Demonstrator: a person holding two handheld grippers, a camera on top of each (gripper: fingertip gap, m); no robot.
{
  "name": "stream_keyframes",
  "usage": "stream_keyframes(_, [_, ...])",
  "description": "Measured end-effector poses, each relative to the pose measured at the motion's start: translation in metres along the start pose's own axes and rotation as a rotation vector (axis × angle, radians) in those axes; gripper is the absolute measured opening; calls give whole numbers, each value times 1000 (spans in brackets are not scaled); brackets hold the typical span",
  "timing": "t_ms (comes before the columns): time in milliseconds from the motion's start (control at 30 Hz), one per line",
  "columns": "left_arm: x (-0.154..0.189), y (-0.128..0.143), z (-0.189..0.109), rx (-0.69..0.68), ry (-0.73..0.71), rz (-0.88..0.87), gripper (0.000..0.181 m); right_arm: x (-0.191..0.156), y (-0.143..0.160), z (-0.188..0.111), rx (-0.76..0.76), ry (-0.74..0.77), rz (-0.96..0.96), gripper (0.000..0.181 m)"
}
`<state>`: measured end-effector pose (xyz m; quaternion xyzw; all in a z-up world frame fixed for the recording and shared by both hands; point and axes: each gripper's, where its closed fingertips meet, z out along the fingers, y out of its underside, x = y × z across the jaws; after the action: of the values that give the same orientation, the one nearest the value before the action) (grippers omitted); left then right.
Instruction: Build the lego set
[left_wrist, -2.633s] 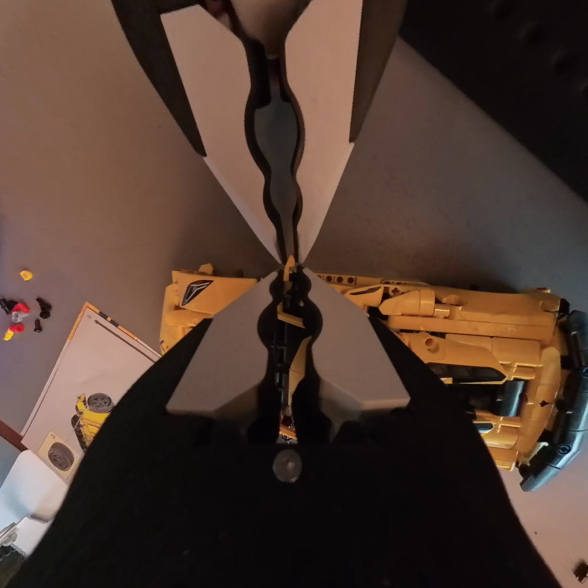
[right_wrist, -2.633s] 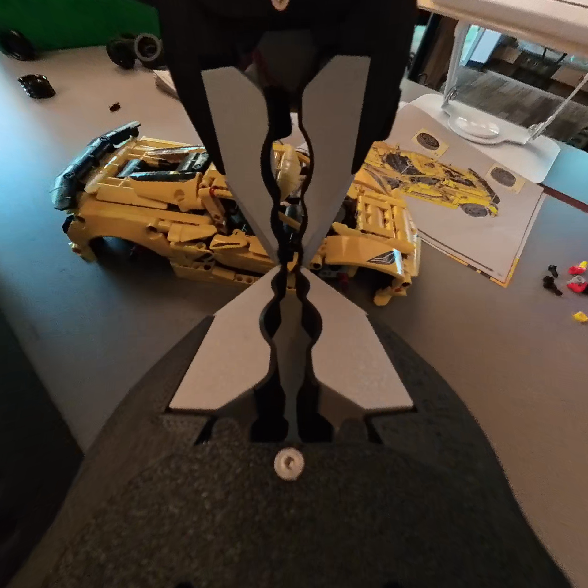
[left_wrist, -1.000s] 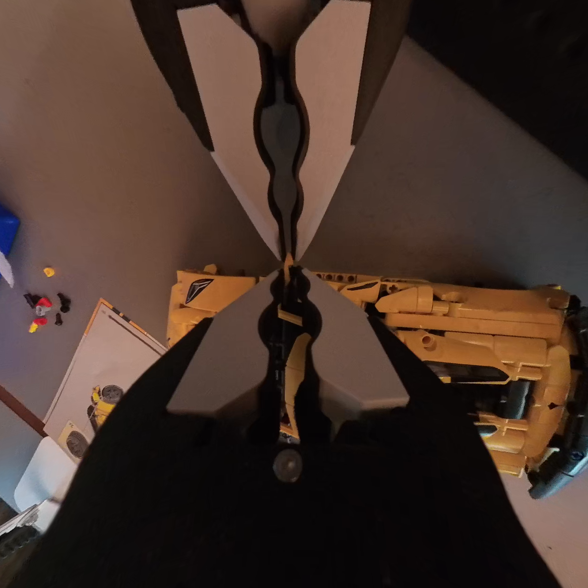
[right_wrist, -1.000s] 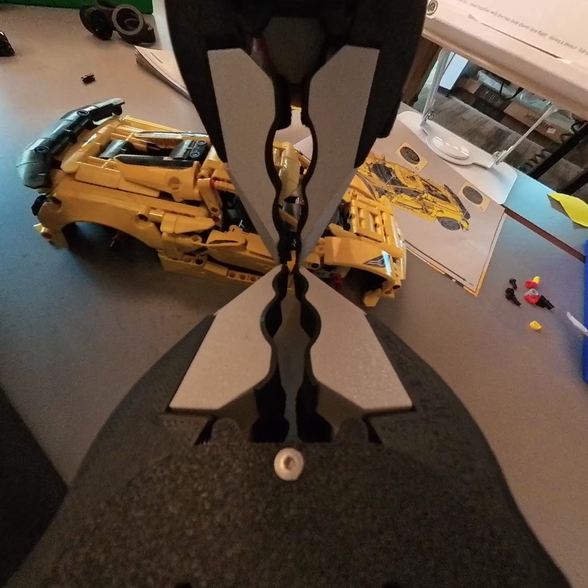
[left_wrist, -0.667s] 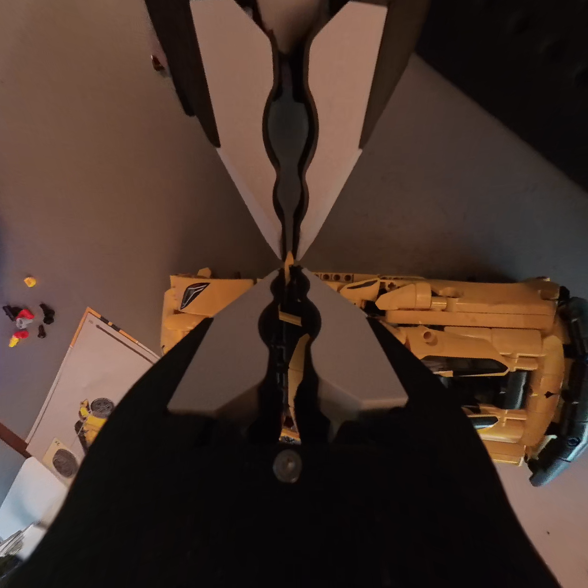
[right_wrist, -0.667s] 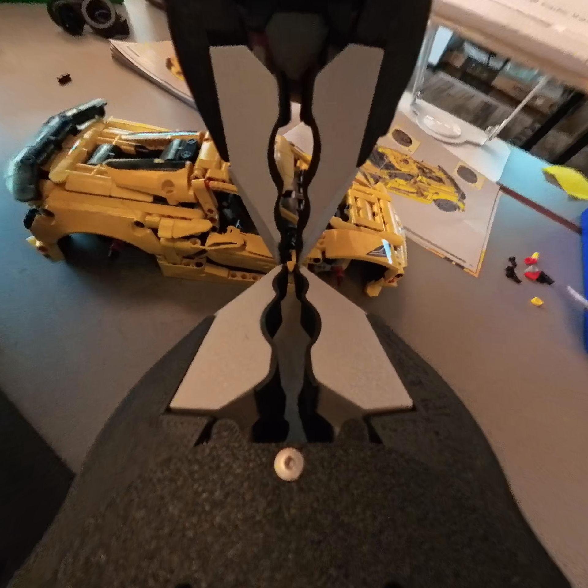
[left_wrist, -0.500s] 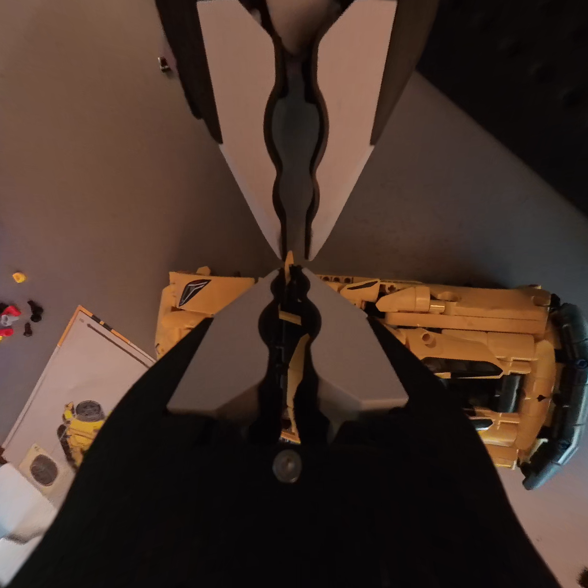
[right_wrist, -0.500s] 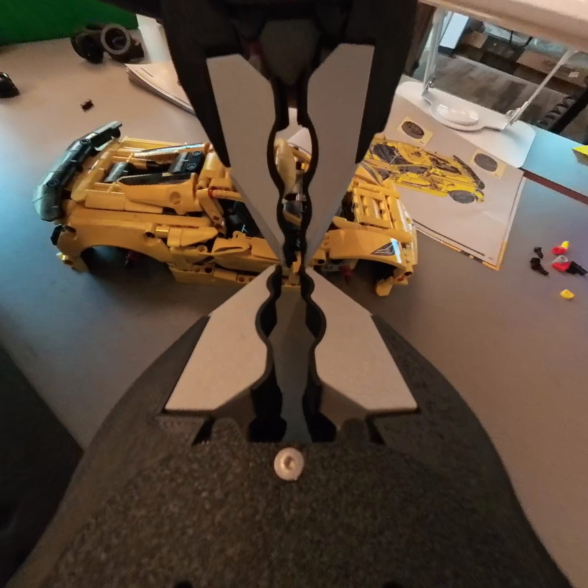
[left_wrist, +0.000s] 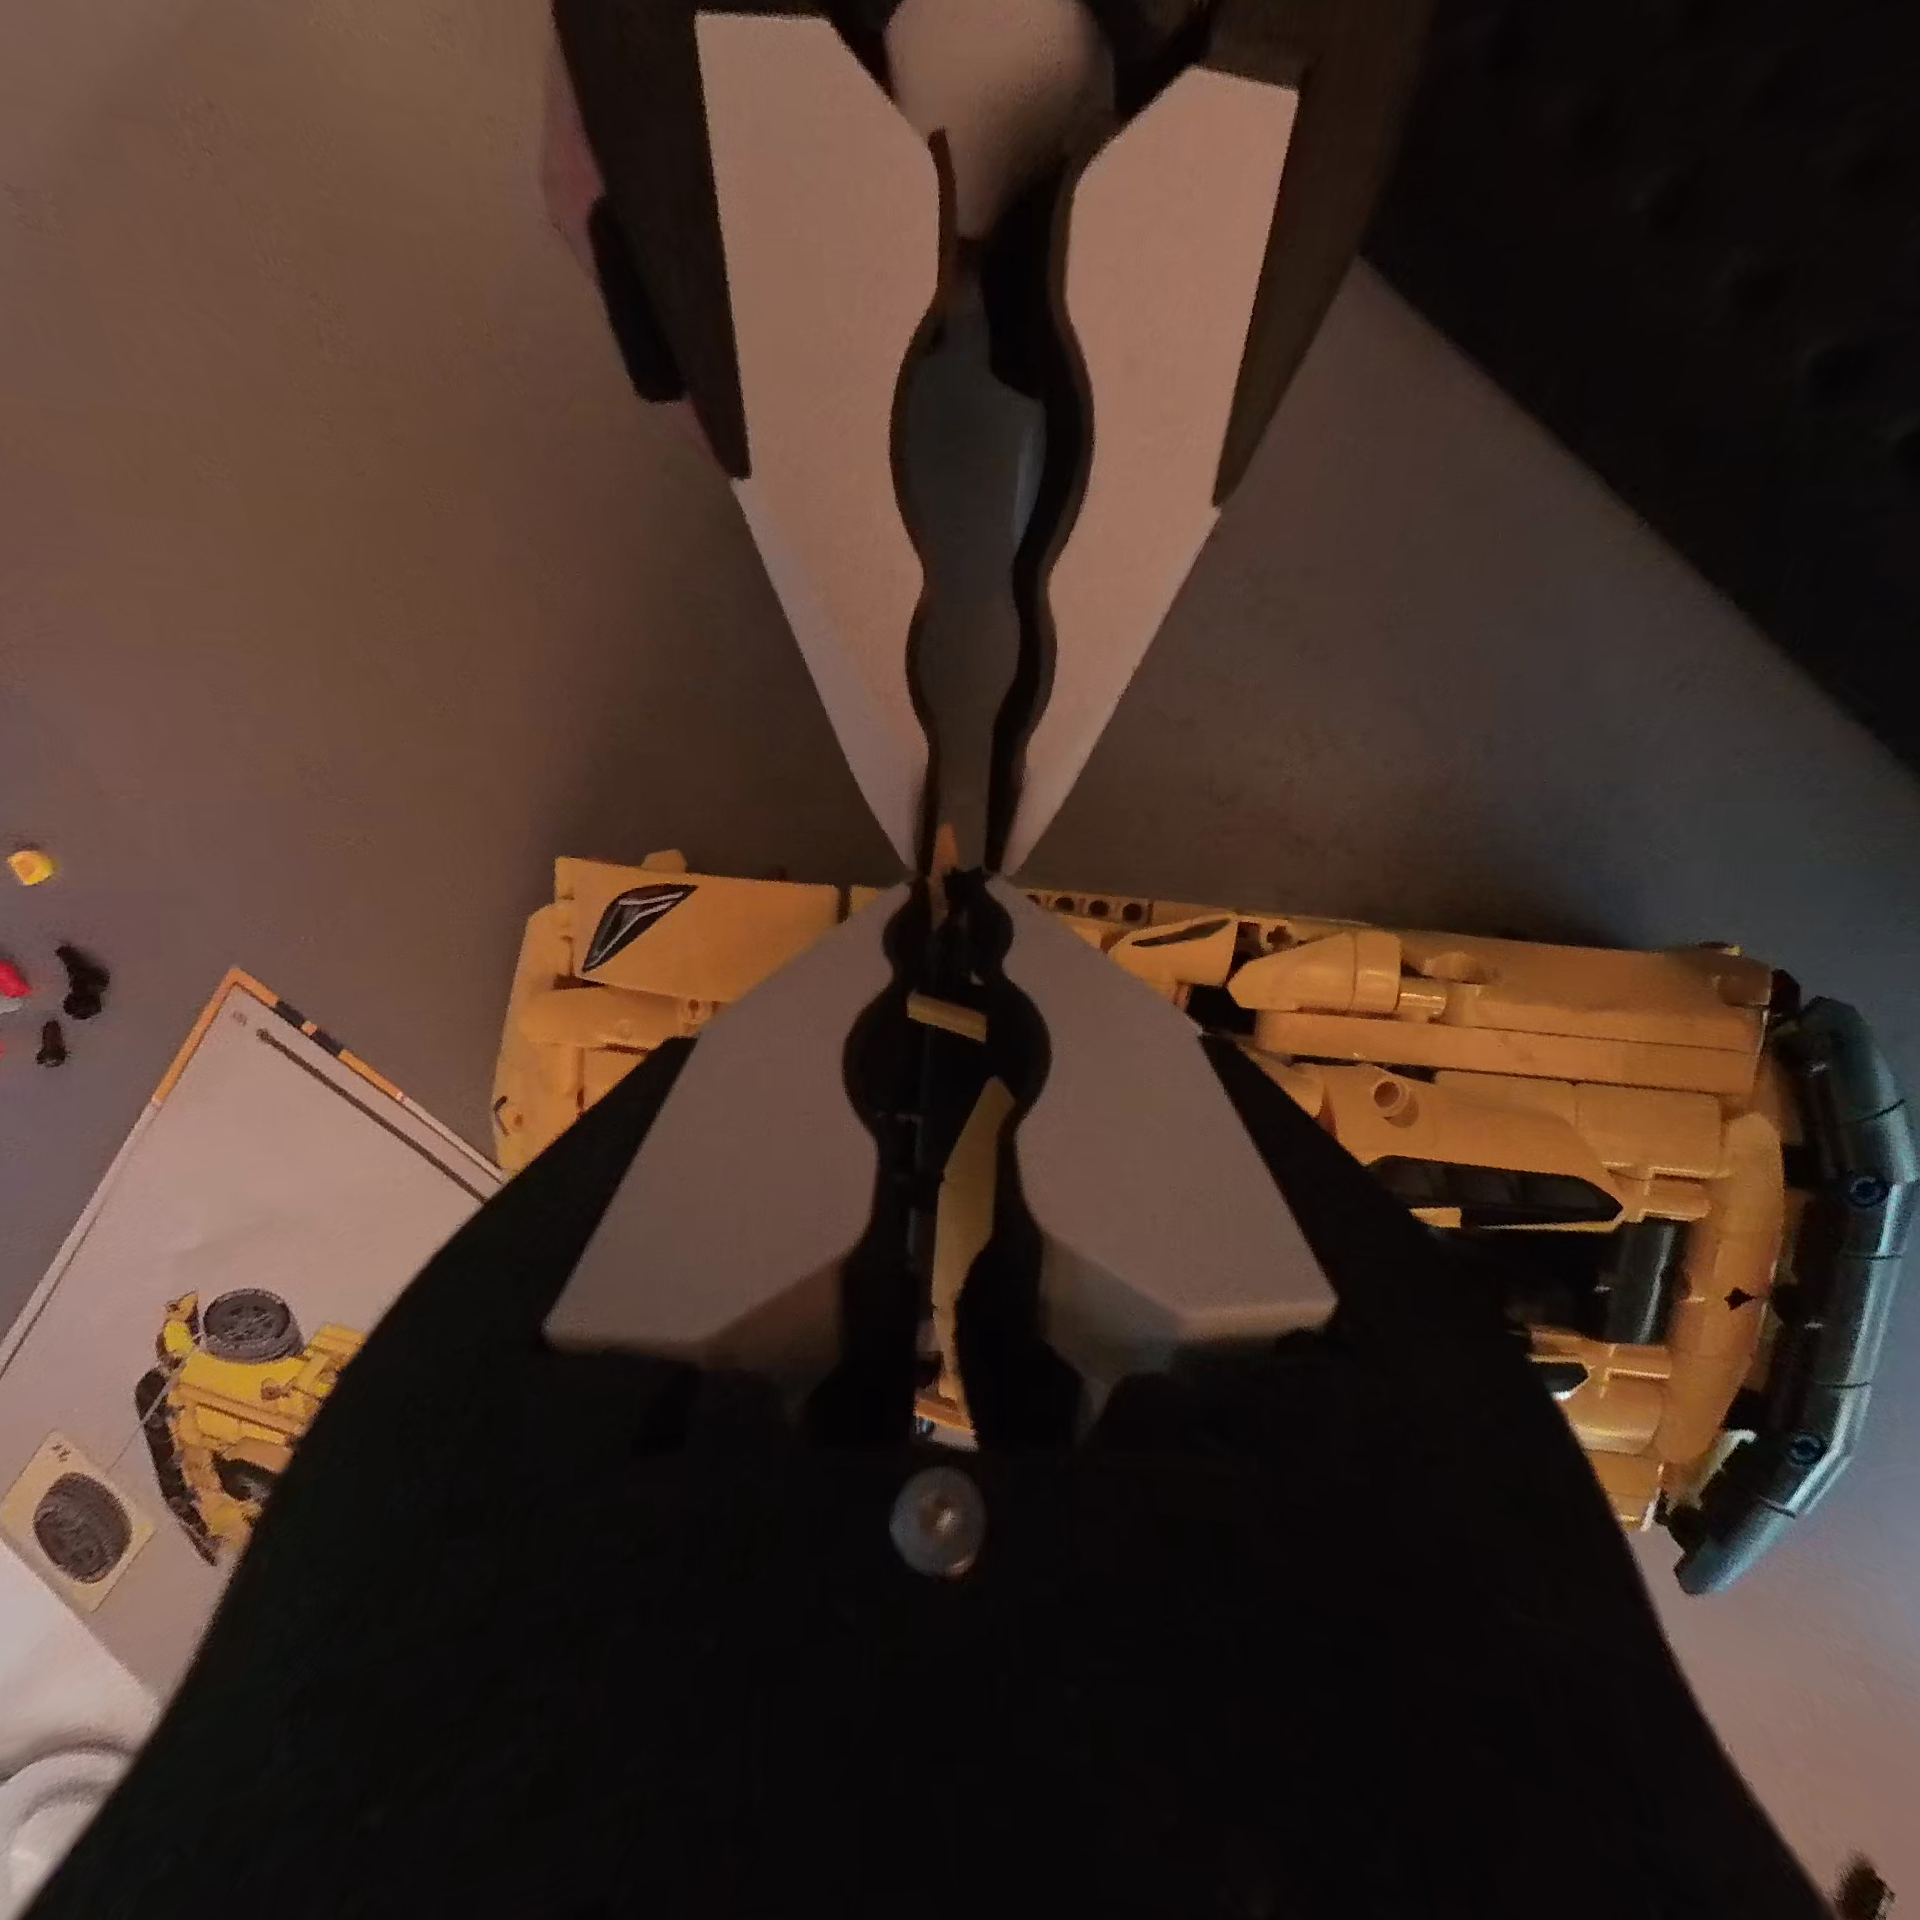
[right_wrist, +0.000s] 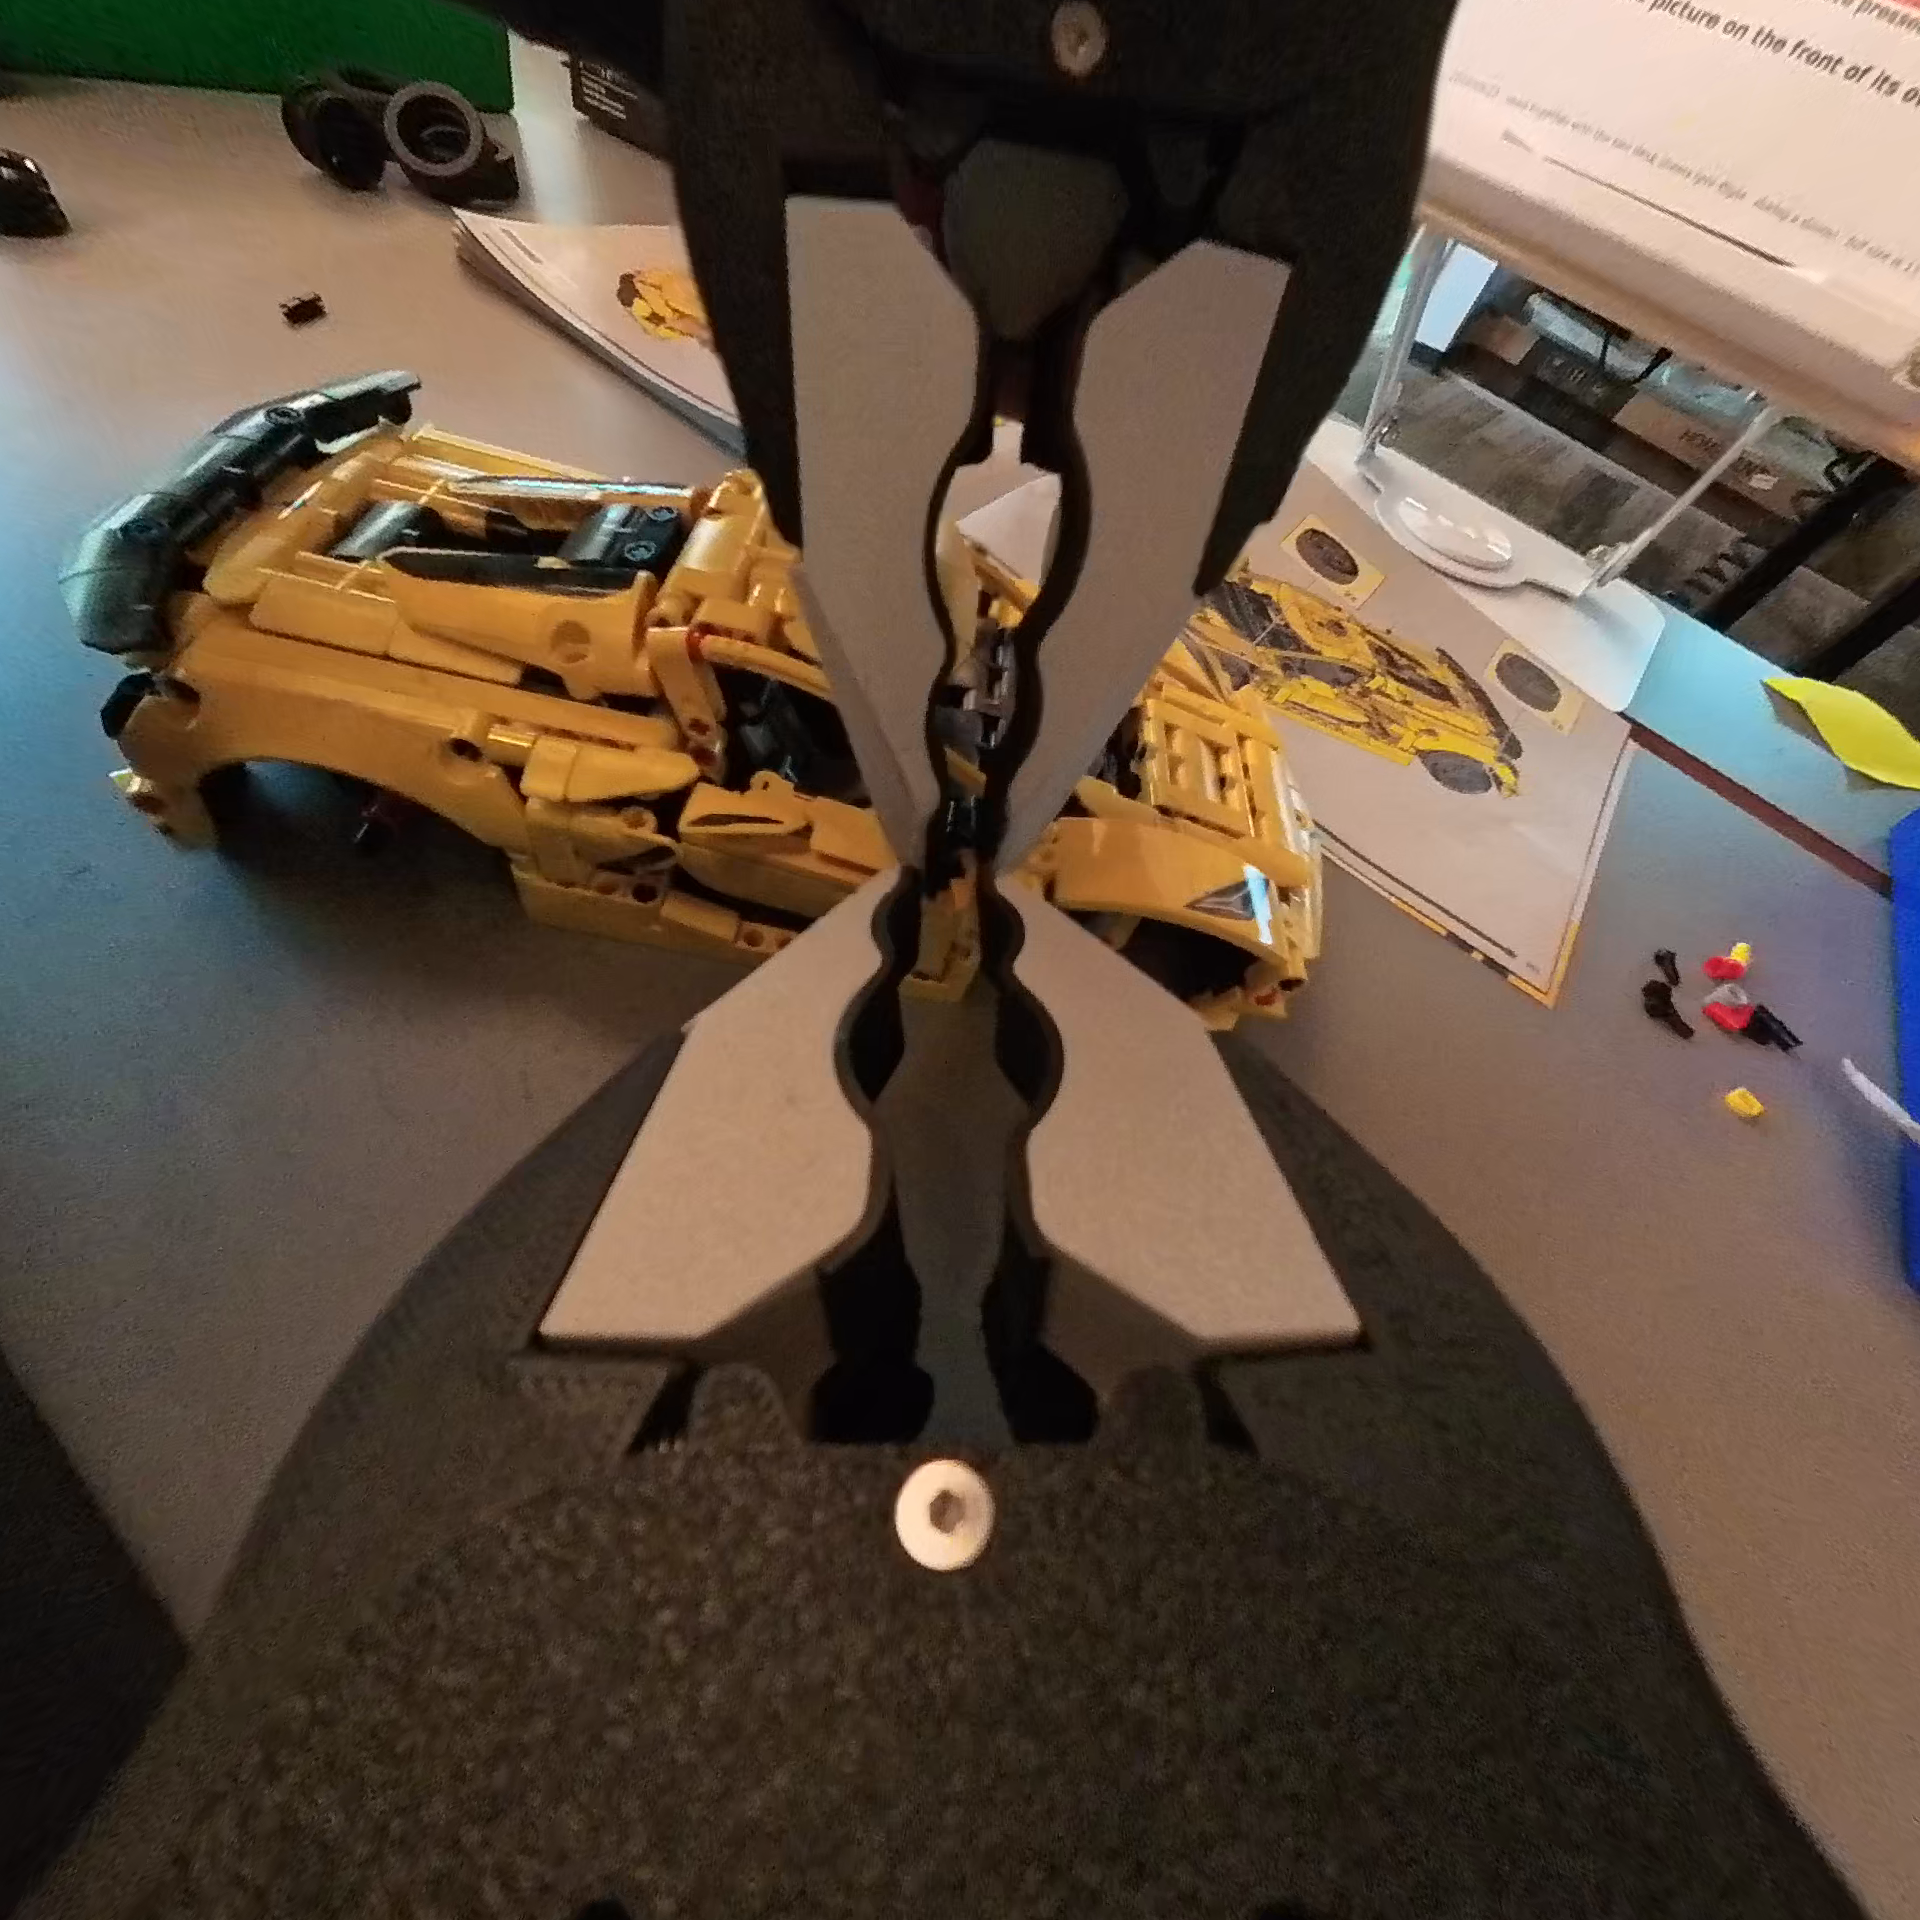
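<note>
On my desk (right_wrist: 312, 1091): yellow car (right_wrist: 436, 675), with my left gripper (left_wrist: 954, 896) and right gripper (right_wrist: 951, 883) tip to tip, each nearly closed on one small yellow piece (left_wrist: 943, 847).

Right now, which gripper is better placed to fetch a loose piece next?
Probably the right gripper: it lies low over the table, loose pieces clear to its side; the left gripper points down over the car.
</note>
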<state>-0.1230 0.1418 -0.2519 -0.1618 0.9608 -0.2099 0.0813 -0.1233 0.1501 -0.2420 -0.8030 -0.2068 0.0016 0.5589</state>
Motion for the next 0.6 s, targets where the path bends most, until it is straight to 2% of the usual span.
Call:
stream_keyframes(133, [0,1,0,0,5,8,8,0,1,2,-14,14,-18,10])
stream_keyframes(600, [1,-1,1,28,11,27,6,-1,5,-1,-86,9,115,4])
